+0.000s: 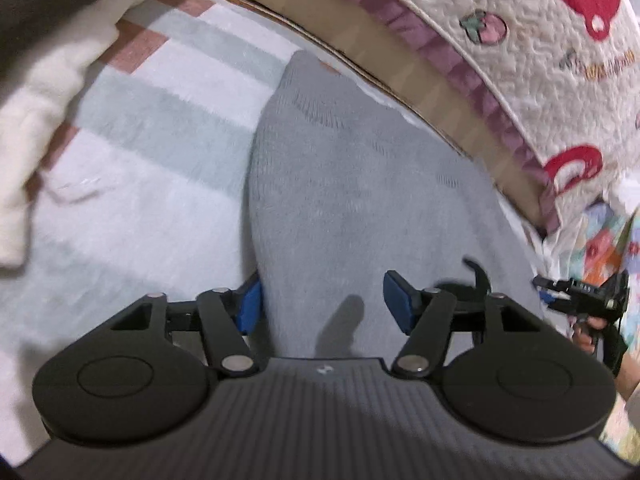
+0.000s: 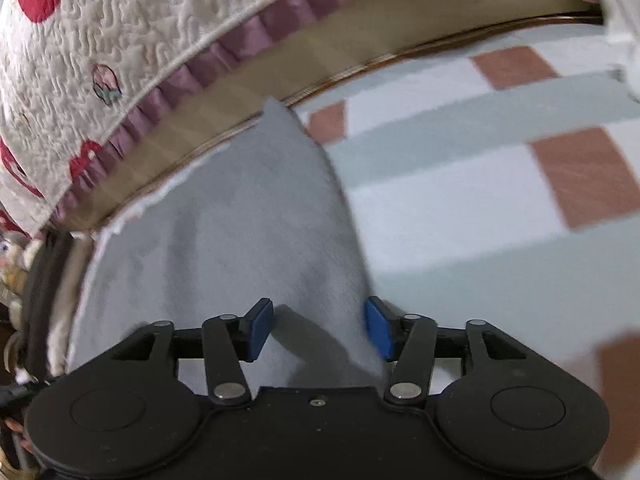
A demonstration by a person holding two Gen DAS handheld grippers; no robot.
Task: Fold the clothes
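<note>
Tools (image 1: 322, 304) (image 2: 318, 328) agape astride grey garment (image 1: 360, 184) edges

A checked blanket (image 2: 480, 184) lies beside a quilted bedspread (image 1: 520, 40) with purple frill.

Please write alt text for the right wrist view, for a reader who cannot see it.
The open right hand-held gripper hovers over a grey garment, its blue pads on either side of a raised fold. The garment lies on a checked blanket beside a quilt.
</note>
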